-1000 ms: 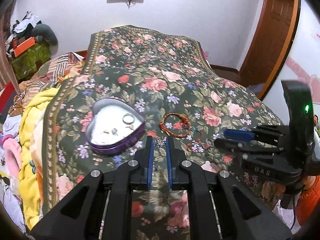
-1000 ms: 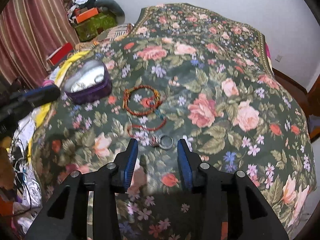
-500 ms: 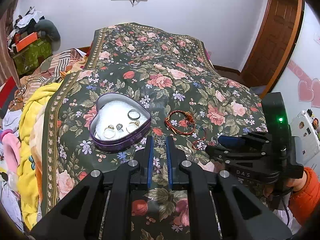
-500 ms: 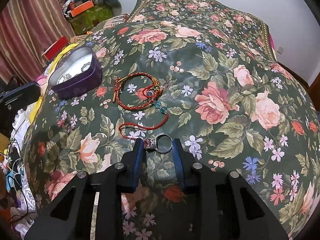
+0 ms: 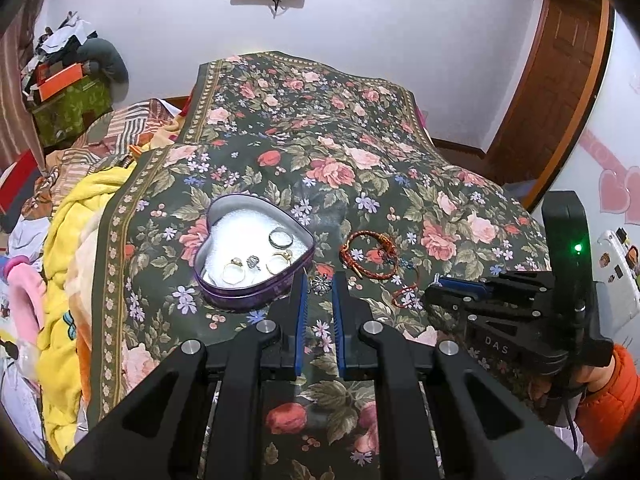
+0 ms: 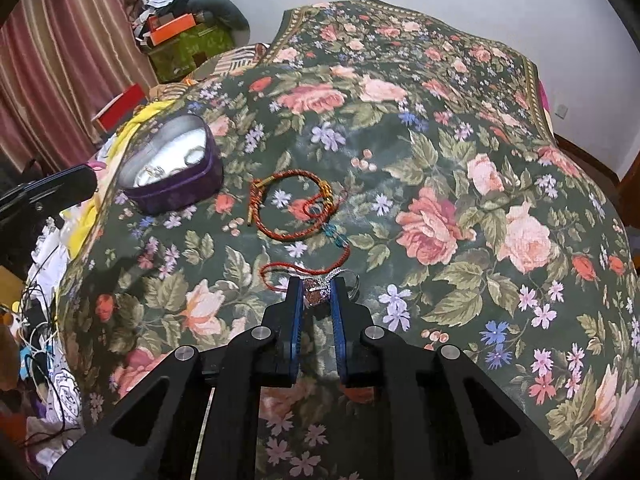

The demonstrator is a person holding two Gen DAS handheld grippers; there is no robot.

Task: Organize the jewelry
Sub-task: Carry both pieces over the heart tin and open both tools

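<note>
A purple heart-shaped tin [image 5: 256, 295] [image 6: 176, 190] with a white lining holds several rings [image 5: 280, 239]. My left gripper [image 5: 319, 286] is shut on a small silver flower brooch [image 5: 320, 284], held just right of the tin's front rim. A braided red bracelet [image 5: 370, 256] [image 6: 294, 210] and a thin red cord [image 6: 296, 270] lie on the floral bedspread. My right gripper [image 6: 317, 291] is shut on a ring with a reddish stone [image 6: 316, 294], low at the bedspread beside the cord.
The floral bedspread [image 6: 432, 168] covers the bed. A yellow blanket [image 5: 68, 248] and clutter lie along the bed's left side. A green box with clothes [image 5: 68, 108] stands at the back left. A wooden door [image 5: 560, 80] is at the right.
The right gripper's fingers have closed from wide open onto the ring. The left gripper has risen and pulled back slightly, still shut on the brooch.
</note>
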